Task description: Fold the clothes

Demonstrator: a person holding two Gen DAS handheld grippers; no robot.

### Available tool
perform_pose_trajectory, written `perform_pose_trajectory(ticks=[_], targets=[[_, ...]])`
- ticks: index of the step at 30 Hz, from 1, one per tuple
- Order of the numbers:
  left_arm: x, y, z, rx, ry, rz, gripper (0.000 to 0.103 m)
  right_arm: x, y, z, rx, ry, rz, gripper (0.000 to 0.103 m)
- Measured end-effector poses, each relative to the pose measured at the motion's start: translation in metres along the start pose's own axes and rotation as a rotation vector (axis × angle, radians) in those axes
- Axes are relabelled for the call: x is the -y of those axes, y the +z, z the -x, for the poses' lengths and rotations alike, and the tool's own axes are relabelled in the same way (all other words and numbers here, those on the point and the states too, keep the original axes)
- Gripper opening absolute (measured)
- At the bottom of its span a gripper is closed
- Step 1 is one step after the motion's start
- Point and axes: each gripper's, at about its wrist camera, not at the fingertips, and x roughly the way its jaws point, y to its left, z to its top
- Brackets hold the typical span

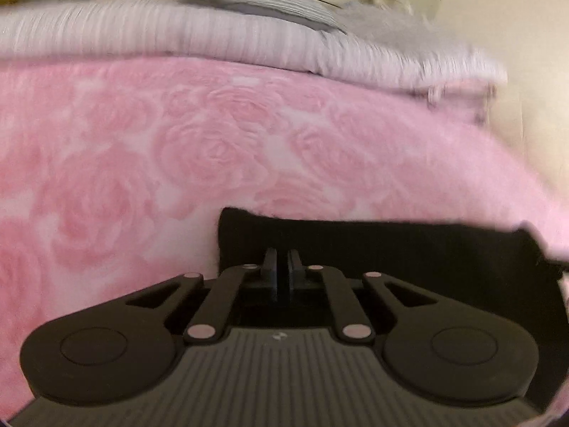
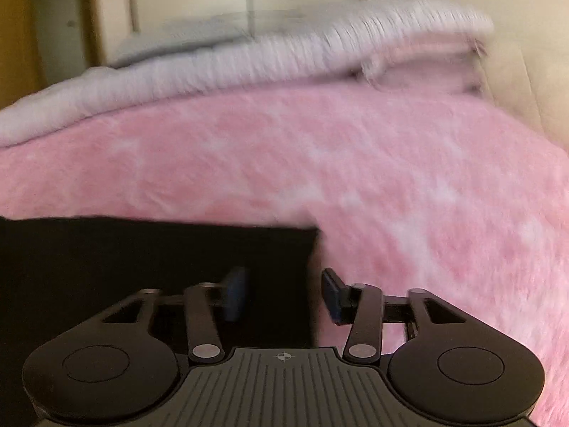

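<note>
On the fluffy pink rose-patterned blanket (image 1: 213,149) I'm seeing the flat black cloth garment (image 2: 142,249) lying limp and light. Left gripper (image 1: 283,267) is sitting nearly pressed together; whether it's pinching cloth, can't tell. Right gripper (image 2: 284,295) is spread, straddling the corner edge, where I'd be gripping.

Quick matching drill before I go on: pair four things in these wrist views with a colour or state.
Things:
1. left gripper
2. right gripper
3. garment
4. blanket

Colours or states:
A. pink, rose pattern
B. black, lying flat
C. jaws wide apart
D. jaws nearly together

Pairs: 1-D, 2-C, 3-B, 4-A. The garment lies on the blanket; both grippers are over its far corners. Whether the left pads pinch cloth I cannot tell.
</note>
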Motion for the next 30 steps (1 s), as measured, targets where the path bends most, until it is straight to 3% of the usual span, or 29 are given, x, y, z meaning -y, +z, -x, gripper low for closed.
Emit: perform_pose_trajectory(ticks=[2,5,7,9,12,15,21,24,25,26,27,28,30], targets=[[0.000,-0.006,0.024,0.013,0.007,0.042,0.008,0.021,-0.009,0.013,-0.010,0.034,-0.173,0.048],[-0.002,-0.030,0.076,0.044,-0.014,0.169,0.042,0.032,-0.034,0.073,0.092,0.082,-0.324,0.049],[-0.008,-0.051,0.111,0.064,-0.065,0.290,0.044,0.038,-0.057,0.111,0.141,0.132,-0.441,0.060],[-0.017,-0.079,0.138,0.066,-0.148,0.473,0.048,0.041,-0.085,0.147,0.173,0.203,-0.574,0.069],[-0.030,-0.126,0.159,0.057,-0.227,0.779,0.052,0.041,-0.113,0.165,0.115,0.297,-0.751,0.070],[-0.035,-0.153,0.152,0.034,-0.206,0.942,0.052,0.039,-0.136,0.166,0.052,0.342,-0.904,0.071],[-0.035,-0.145,0.132,0.099,-0.138,0.955,0.050,0.037,-0.143,0.139,0.013,0.286,-1.089,0.070],[-0.034,-0.134,0.116,0.105,-0.121,0.934,0.042,0.040,-0.133,0.125,0.046,0.238,-1.126,0.070],[-0.033,-0.130,0.111,0.102,-0.121,0.912,0.038,0.041,-0.130,0.121,0.060,0.216,-1.137,0.070],[-0.032,-0.127,0.104,0.087,-0.104,0.883,0.020,0.042,-0.126,0.117,0.073,0.193,-1.148,0.069],[-0.031,-0.126,0.100,0.082,-0.091,0.857,0.013,0.042,-0.123,0.112,0.060,0.162,-1.139,0.057],[-0.032,-0.124,0.098,0.086,-0.085,0.832,0.012,0.042,-0.121,0.107,0.046,0.130,-1.130,0.028],[-0.027,-0.123,0.103,0.098,-0.076,0.781,0.009,0.045,-0.120,0.102,0.034,0.108,-1.119,0.021]])
